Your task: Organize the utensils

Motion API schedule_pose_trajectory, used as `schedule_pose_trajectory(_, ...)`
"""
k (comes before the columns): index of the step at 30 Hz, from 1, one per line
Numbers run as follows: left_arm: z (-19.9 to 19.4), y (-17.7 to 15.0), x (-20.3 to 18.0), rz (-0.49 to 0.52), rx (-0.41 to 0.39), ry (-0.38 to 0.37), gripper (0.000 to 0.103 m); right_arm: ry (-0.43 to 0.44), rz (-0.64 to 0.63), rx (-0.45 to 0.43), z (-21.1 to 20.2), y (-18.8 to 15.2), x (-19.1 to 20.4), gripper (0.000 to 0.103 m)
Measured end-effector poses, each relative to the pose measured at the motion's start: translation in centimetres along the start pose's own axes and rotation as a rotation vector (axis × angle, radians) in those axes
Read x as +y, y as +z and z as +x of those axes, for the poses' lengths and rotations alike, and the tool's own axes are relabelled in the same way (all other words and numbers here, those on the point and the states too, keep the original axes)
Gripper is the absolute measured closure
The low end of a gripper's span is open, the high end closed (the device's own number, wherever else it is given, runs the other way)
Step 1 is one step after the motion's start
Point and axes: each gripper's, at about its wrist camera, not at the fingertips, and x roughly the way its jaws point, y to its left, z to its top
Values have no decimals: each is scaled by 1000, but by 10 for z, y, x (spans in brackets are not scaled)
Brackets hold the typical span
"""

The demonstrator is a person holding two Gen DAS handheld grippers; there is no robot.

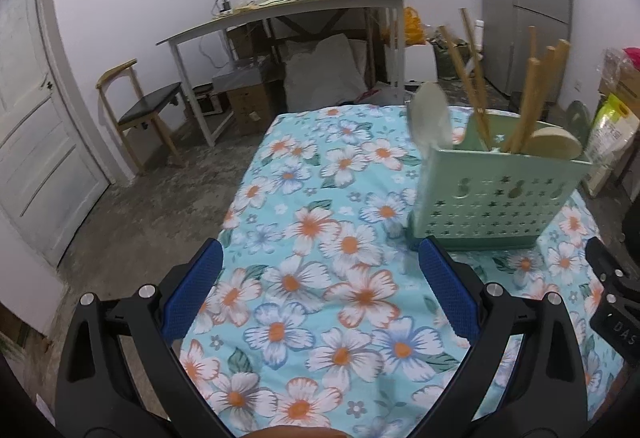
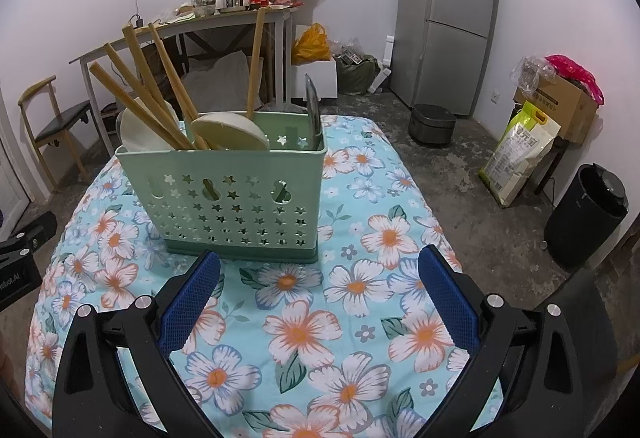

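Observation:
A pale green utensil holder (image 2: 232, 198) with star-shaped holes stands upright on the flowered tablecloth (image 2: 320, 318). Several wooden sticks (image 2: 148, 94), a wooden spoon bowl (image 2: 228, 134), a white spoon (image 2: 138, 134) and a dark knife blade (image 2: 313, 110) stick out of it. In the left wrist view the same holder (image 1: 496, 198) stands to the right, with a white spoon (image 1: 430, 118) at its left end. My right gripper (image 2: 320, 274) is open just in front of the holder, nothing between its blue pads. My left gripper (image 1: 320, 270) is open over bare cloth, left of the holder.
The table is small; its cloth edges drop to a concrete floor on all sides. Beyond stand a cluttered white desk (image 2: 224, 18), a chair (image 1: 140, 110), a grey fridge (image 2: 448, 18), a rice cooker (image 2: 432, 124), a black bin (image 2: 588, 214) and boxes (image 2: 560, 98).

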Motion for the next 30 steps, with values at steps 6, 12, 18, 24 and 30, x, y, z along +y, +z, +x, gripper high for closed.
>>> schedule_pose_trajectory(6,-2,3,-18,11,-3,-41,8,-28,16,-1,-3,1,-11,7)
schedule_pose_trajectory(12,-1,0,-31,15,9,-61,8,-46,30,7,-3,-1,-21,7)
schedule_pose_trajectory(18,0,-2,-37,19,16,-71,8,-49,33,12,-1,-3,-22,6)
schedule_pose_trajectory(24,2,-4,-40,11,24,-69,8,-49,28,16,1,-4,-21,6)
schedule_pose_trajectory(30,2,-5,-43,13,27,-74,8,-53,29,20,2,-5,-21,6)
